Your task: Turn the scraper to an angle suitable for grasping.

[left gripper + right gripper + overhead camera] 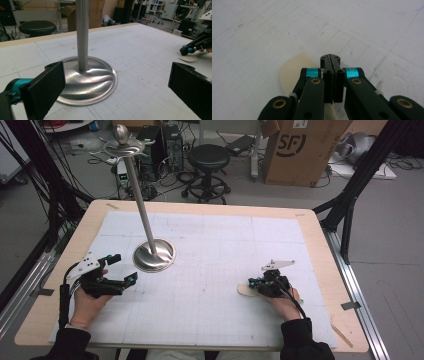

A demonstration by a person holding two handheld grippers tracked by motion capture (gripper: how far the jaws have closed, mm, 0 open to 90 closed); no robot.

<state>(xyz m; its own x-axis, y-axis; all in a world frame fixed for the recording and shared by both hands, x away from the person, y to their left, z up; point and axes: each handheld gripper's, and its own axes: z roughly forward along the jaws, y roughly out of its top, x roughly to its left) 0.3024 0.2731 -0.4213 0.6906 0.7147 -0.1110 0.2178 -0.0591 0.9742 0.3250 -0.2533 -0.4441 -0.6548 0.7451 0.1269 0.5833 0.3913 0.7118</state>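
Gripping nothing I can confirm: right claw (333, 65) pinched fully together, tips low over a thin, flat, cream oval disc (293, 72) lying on the table's white gridded mat (225, 250); whether the disc's edge is caught, can't tell. Left claw (122, 270) spread wide, nothing between, near the polished steel round base (92, 82) of a tall smooth pole stand. Bare mat between both claws; tan wooden table rim (320, 235) well clear.
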